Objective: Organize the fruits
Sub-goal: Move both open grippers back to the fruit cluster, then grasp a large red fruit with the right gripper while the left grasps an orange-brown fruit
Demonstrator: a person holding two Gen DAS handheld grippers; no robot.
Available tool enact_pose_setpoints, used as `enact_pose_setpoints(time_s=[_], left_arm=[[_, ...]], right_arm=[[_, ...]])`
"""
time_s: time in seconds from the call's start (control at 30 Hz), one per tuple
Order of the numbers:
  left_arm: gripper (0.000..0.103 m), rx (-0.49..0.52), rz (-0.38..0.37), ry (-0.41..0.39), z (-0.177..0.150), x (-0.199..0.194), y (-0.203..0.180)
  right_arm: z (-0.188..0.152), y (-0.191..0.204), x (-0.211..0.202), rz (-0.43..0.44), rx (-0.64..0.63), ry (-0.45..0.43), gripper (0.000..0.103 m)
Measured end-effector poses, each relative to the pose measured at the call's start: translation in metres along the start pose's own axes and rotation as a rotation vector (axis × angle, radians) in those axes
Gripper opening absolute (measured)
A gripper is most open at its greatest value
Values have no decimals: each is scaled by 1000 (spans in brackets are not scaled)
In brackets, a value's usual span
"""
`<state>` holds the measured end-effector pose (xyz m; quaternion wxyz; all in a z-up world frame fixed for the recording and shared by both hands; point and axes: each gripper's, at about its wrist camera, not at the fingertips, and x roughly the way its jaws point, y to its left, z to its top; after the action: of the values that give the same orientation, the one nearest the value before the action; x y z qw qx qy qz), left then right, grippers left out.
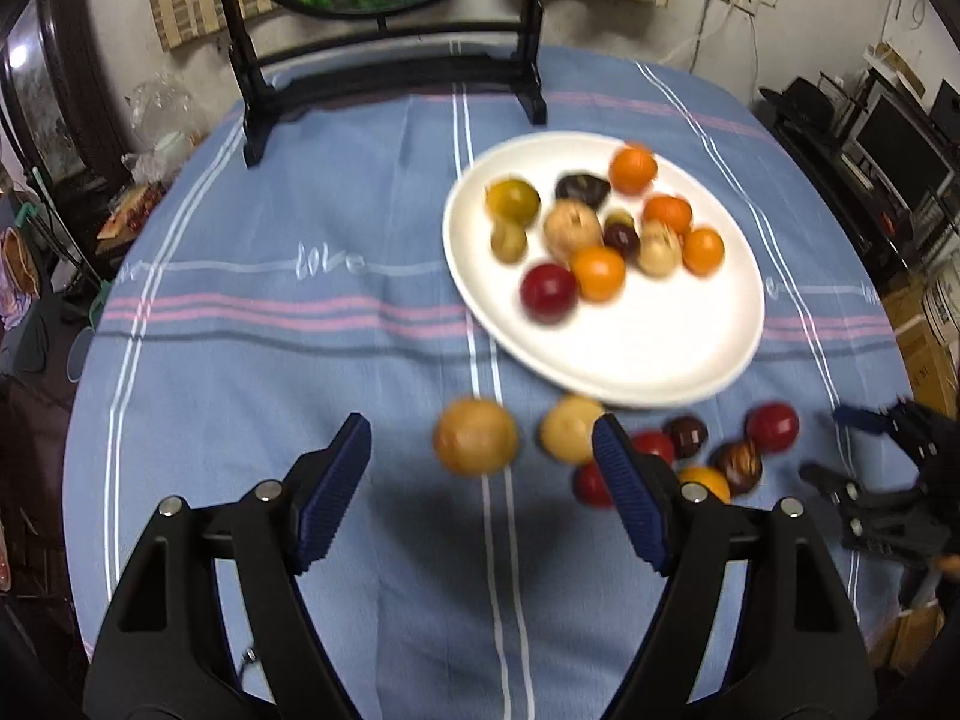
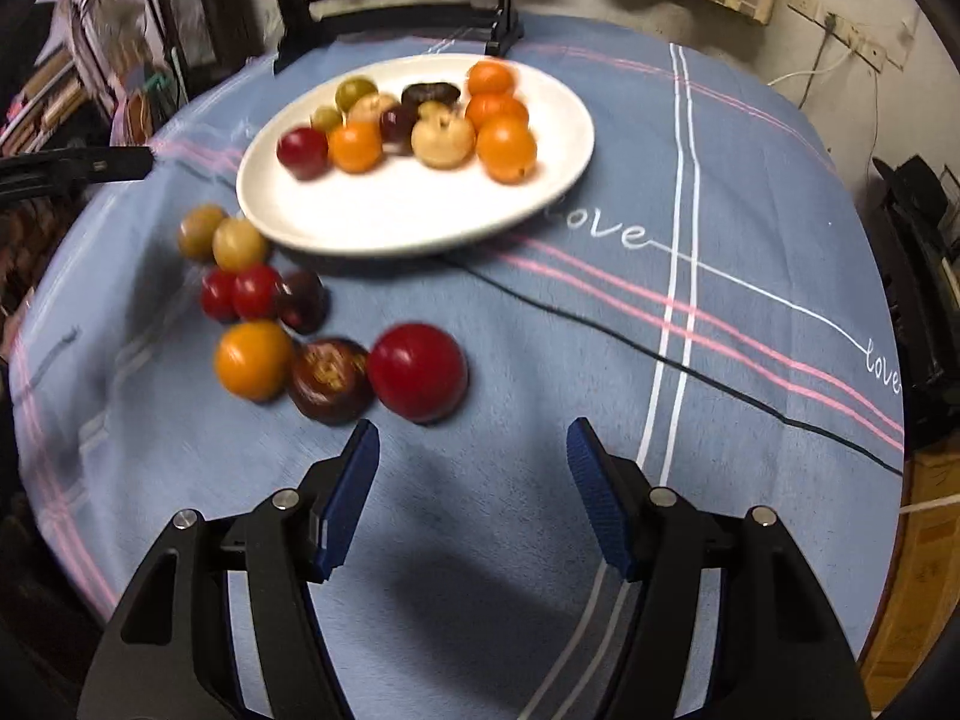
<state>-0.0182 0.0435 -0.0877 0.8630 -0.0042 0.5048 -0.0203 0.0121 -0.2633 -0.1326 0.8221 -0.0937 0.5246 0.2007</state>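
A white plate [image 1: 648,360] [image 2: 414,216] on the blue striped cloth holds several small fruits: orange, red, tan, green and dark ones. More fruits lie loose on the cloth in front of it. My left gripper [image 1: 480,438] is open and empty, with a tan fruit [image 1: 476,437] between its fingertips and a second tan fruit [image 1: 569,429] by its right finger. My right gripper [image 2: 474,444] is open and empty, just short of a red fruit [image 2: 418,372], a dark brown fruit [image 2: 330,380] and an orange fruit [image 2: 254,360]. The right gripper also shows in the left wrist view [image 1: 840,444].
A black stand [image 1: 390,78] holding a round picture stands at the back of the round table. The blue cloth [image 1: 288,360] covers the table. Cluttered shelves and boxes surround the table on both sides [image 1: 900,150].
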Motion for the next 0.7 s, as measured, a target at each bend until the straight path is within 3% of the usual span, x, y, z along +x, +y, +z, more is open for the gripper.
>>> enact_pose_setpoints(time_s=[0.3, 0.33, 0.43, 0.6, 0.7], left_arm=[[80, -4, -52, 49, -27, -4, -12], [80, -2, -55, 52, -28, -4, -14], [80, 15, -73, 69, -33, -2, -26], [80, 72, -134, 81, -37, 1, -54], [80, 170, -168, 66, -40, 5, -83]], right_arm=[[19, 13, 26, 32, -174, 19, 65], [21, 15, 29, 37, -198, 31, 63], [24, 19, 33, 89, -222, 63, 40], [18, 3, 18, 147, -119, 56, 40], [10, -11, 6, 179, -23, 32, 40]])
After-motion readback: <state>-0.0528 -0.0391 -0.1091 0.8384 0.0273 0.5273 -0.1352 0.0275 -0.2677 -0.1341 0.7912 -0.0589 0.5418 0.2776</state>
